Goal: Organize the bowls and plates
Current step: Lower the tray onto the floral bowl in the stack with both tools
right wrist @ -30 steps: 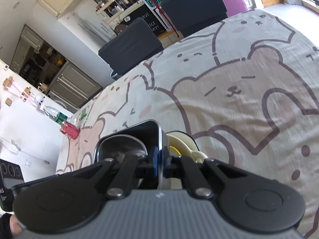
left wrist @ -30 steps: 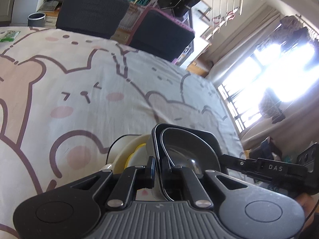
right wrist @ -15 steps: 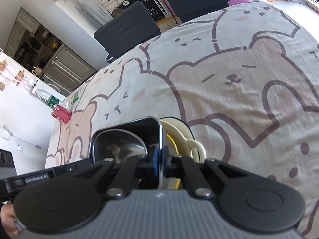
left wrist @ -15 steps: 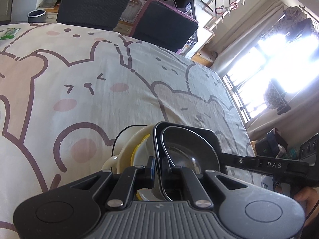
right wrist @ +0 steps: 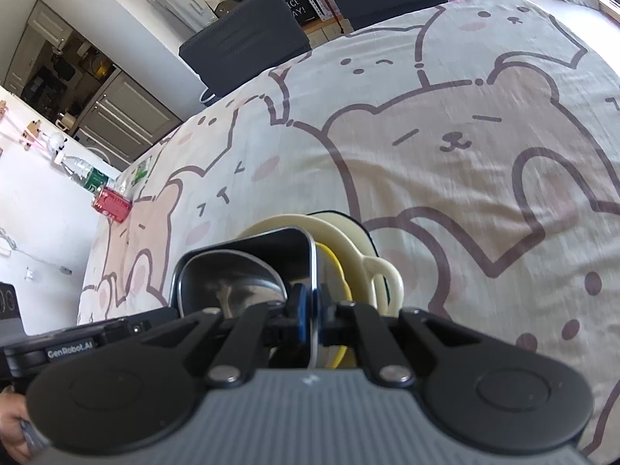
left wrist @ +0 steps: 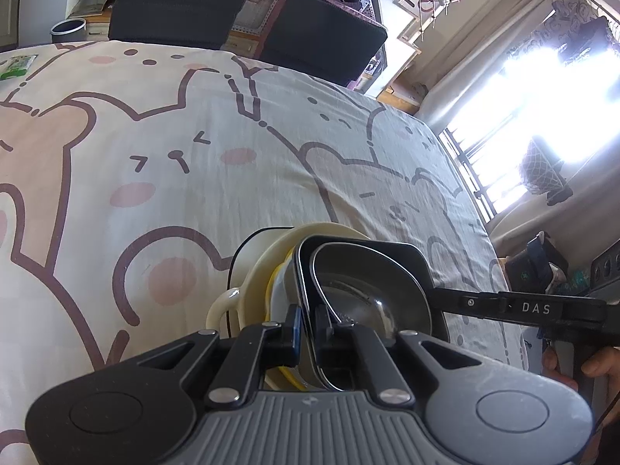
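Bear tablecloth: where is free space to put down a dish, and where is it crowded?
The bear tablecloth lies bare from the cream dish back to the dark chairs, and, in the right wrist view, right of the stack. It is crowded at the near edge: both grippers clamp the black metal tray there.

**Bear-print surface and what lies on it**

A cloth printed with brown-outlined bears and pink cheeks covers the whole surface [left wrist: 240,178]. Toward 6 o'clock in both views a stack of dishes sits on it, the lowest a cream handled dish [left wrist: 248,286]. At 10 o'clock in the left view a small green packet [left wrist: 15,66] lies near the far edge; a red box [right wrist: 112,204] lies at 9 o'clock in the right view.
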### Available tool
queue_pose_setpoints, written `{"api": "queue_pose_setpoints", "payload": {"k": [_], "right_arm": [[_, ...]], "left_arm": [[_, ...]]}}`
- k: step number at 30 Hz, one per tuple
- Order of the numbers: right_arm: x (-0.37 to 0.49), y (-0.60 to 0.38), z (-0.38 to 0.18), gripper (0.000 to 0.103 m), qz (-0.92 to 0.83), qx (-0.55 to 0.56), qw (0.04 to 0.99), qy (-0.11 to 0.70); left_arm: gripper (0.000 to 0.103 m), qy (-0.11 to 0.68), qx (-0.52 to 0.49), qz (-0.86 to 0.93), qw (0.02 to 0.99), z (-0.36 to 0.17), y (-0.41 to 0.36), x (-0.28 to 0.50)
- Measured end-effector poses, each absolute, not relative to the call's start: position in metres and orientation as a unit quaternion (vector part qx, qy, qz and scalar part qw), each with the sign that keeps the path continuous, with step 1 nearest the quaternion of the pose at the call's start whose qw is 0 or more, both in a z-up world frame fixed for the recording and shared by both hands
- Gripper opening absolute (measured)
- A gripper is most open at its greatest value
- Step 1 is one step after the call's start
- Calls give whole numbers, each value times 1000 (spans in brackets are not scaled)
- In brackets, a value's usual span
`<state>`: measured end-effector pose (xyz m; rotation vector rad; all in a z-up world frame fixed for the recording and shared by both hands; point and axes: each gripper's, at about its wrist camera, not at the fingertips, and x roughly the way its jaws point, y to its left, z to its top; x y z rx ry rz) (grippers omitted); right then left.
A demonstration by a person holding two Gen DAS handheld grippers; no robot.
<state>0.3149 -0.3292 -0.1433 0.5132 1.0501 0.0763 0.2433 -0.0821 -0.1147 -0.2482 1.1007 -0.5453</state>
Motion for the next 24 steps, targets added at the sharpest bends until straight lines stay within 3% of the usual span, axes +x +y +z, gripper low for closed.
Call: {"api": "queue_pose_setpoints", "payload": {"k": [24], "right_arm": [[320,-326,-147,18,35,232,830,506]], "left_arm": [[10,524,-105,-251,807,-118,-83,245]]}}
